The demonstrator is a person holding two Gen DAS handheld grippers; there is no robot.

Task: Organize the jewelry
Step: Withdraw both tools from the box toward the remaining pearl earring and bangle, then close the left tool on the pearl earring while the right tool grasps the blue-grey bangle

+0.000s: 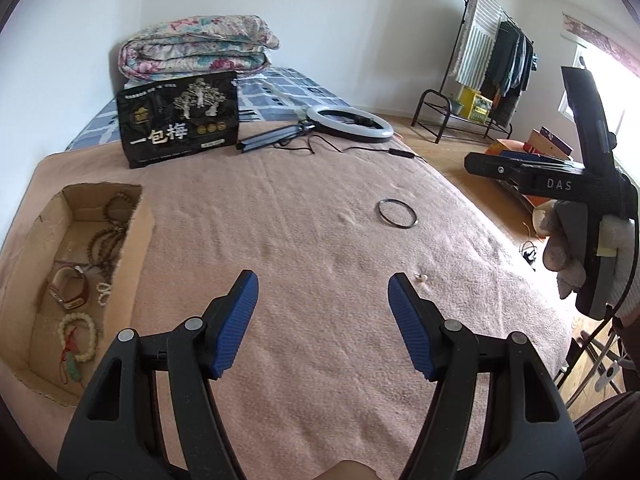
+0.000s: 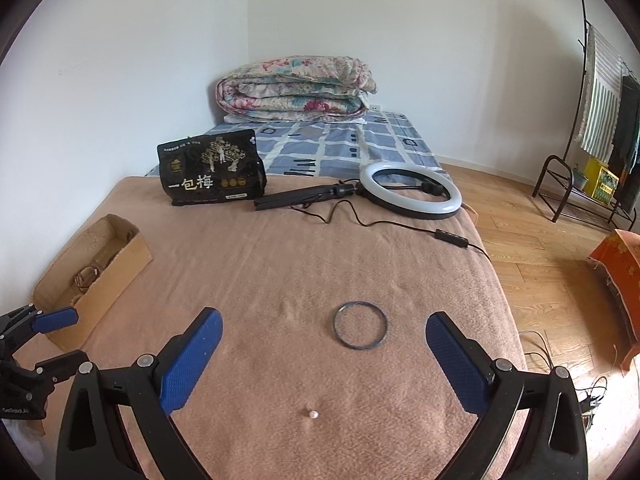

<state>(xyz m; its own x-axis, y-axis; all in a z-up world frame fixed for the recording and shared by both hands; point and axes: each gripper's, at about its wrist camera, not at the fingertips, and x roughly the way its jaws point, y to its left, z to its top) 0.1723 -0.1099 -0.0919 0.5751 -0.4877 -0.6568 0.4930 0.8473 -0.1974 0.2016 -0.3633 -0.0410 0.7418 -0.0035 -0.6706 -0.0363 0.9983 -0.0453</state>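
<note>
Both jaws stood wide, holding nothing: left gripper (image 1: 323, 292), right gripper (image 2: 324, 330). Thin dark bangle (image 2: 360, 325) lay flat mid-frame on the pink blanket (image 2: 280, 264); tiny pearl (image 2: 313, 414) sat lower centre. Risks: the pads would likely snag the blanket pile or flick the pearl away. Cardboard box (image 1: 132, 240) at left edge held beads. Ring light (image 2: 410, 190) and cable sat upper frame, nothing blocking.
</note>
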